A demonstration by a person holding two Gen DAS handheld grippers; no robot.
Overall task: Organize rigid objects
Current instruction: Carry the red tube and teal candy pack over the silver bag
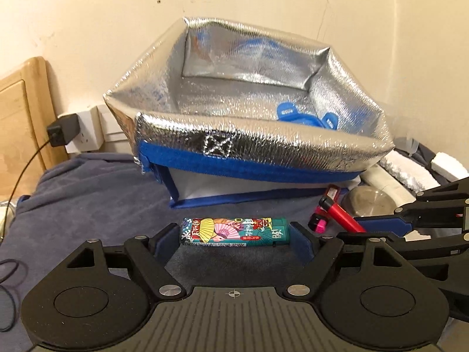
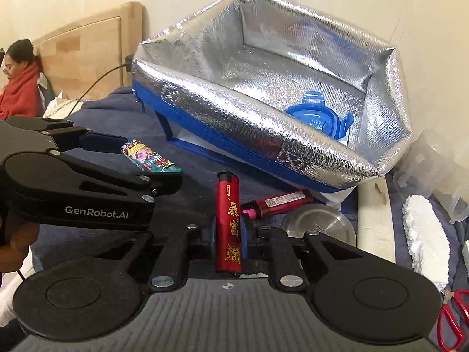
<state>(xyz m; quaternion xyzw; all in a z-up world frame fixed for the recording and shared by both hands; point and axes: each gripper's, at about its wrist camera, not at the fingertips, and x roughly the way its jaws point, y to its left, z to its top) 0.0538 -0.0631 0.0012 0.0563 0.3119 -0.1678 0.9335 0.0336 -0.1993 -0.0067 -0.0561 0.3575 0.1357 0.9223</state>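
Holding a teal patterned lighter lengthwise between my left gripper's wide jaws and a red gold-lettered lighter pinched upright in my right gripper, low in each frame. Risk: either slips or snags the silver foil-lined bag's sagging near rim above. A blue container lid occupies the bag's floor; a second red lighter and a steel bowl lie alongside.

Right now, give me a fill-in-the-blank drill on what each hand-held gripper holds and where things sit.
1. The right hand-held gripper is shut on a ____ lighter with gold characters.
2. The left hand-held gripper holds the fan-patterned lighter by its two ____.
3. A blue lid lies inside the silver insulated ____.
4. A pink-capped lighter lies on the cloth beside a steel ____.

Missing words: red; ends; bag; bowl
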